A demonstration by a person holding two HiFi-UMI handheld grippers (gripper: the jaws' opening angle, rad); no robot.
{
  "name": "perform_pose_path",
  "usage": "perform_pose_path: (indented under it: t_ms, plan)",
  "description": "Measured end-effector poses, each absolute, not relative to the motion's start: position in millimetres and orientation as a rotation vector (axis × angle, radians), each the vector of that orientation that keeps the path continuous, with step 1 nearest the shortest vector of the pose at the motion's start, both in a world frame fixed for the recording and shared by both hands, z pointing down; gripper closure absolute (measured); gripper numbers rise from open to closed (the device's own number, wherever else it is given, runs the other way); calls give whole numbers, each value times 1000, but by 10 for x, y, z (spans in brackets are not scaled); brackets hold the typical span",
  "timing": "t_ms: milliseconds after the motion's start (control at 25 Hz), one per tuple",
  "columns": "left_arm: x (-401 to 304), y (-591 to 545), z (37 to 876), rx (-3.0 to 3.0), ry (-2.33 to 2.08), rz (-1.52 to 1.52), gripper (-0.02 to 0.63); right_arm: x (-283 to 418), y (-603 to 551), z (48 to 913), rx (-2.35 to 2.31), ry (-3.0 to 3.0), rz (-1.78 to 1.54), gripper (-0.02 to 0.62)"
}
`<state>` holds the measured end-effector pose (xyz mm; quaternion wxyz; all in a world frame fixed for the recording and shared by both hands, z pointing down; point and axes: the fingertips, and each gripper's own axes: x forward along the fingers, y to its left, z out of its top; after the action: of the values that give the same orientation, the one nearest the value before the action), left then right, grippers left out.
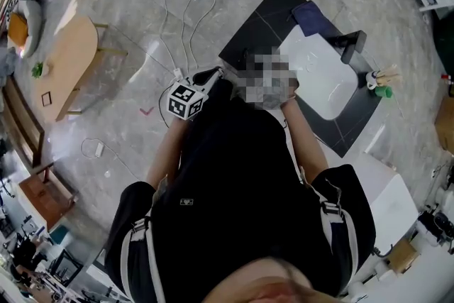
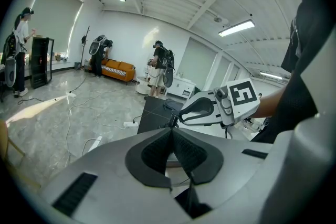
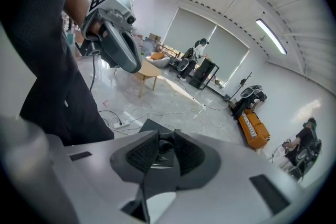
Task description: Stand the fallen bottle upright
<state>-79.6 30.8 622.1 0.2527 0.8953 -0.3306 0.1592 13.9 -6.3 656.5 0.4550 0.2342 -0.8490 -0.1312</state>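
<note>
A person in a black shirt, seen from above, stands at a dark table (image 1: 259, 28) and holds 2 grippers up in front of the chest, well clear of the table top.

The left gripper (image 2: 171, 132) has its jaws closed together, pad tips meeting, with nothing between them. The right gripper (image 3: 161, 139) has its jaws a narrow gap apart and appears to clamp nothing. In the head view the right gripper is covered by a blurred patch.

On the table lie a white tray (image 1: 323, 78), a purple cloth (image 1: 312, 16) at the far end, a black upright object (image 1: 352, 45) and, at the right edge, a cluster of small green and pale items (image 1: 383, 84). These are too small to tell whether 1 of them is the fallen bottle, and no view shows a bottle plainly. Neither gripper view looks down at the table top.

The task looks not yet begun: no bottle is held, touched or approached. Everything is left, from finding the bottle and lowering a gripper to it, through gripping and tipping it onto its base.

No brand or label can be read. The marker cube (image 1: 186, 101) on the left gripper carries only black-and-white square patterns. A small white mark (image 1: 186, 202) on the shirt is too small to read.
</note>
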Motion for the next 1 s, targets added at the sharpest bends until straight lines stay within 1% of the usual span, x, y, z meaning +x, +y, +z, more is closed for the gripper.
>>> perform_pose_path:
  t_ms: [720, 800, 920, 1000]
  plan:
    - [-708, 357, 6167, 2457, -898, 428, 588, 80, 69, 6565, 580, -2201, -206, 452]
    - [-692, 364, 6165, 2461, -893, 434, 588, 70, 84, 6519, 591, -2261, -156, 478]
    - [-668, 367, 6157, 2471, -888, 440, 588, 137, 120, 6468, 636, -2347, -34, 484]
    - [-660, 346, 6114, 2486, -891, 437, 588, 240, 147, 6401, 690, -2399, 61, 521]
